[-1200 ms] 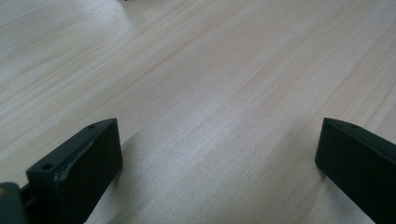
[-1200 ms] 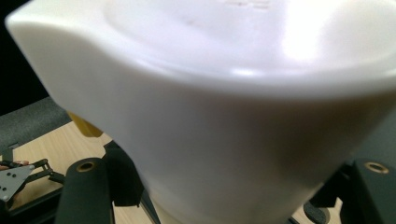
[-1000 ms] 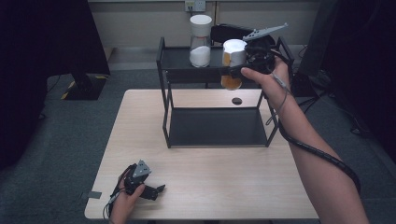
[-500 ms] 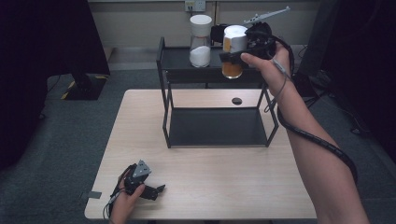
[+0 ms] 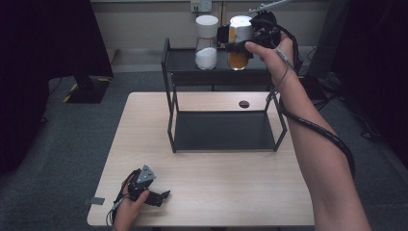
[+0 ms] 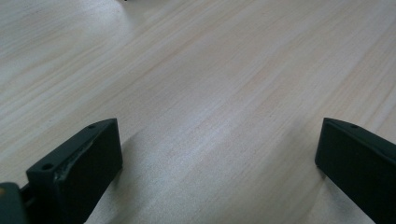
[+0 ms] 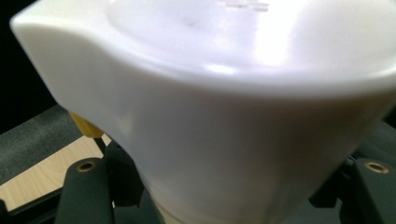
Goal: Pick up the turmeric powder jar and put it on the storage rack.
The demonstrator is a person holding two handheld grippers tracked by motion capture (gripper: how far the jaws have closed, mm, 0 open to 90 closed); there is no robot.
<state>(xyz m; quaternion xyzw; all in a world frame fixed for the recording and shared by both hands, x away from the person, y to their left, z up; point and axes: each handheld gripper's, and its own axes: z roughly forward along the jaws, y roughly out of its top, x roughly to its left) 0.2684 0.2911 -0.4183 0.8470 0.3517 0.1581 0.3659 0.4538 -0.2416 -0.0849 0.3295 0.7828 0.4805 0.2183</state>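
A jar of orange contents with a white lid is in my right gripper, which is shut on it just under the lid. The jar hangs upright over the top shelf of a black metal rack, close beside a white-lidded jar of white powder standing there. Whether its base touches the shelf I cannot tell. In the right gripper view the black pads flank the jar's sides. My left gripper rests on the wooden table at the front left, open, nothing between its jaws.
The rack stands at the table's far middle, and its lower shelf is bare. A small black round spot lies on the table behind the rack's right legs. A cable trails from the right gripper along the forearm.
The right hand has lifted the orange jar from in front of the top shelf's edge up to the level of the shelf top, beside the white jar. The left gripper has stayed still.
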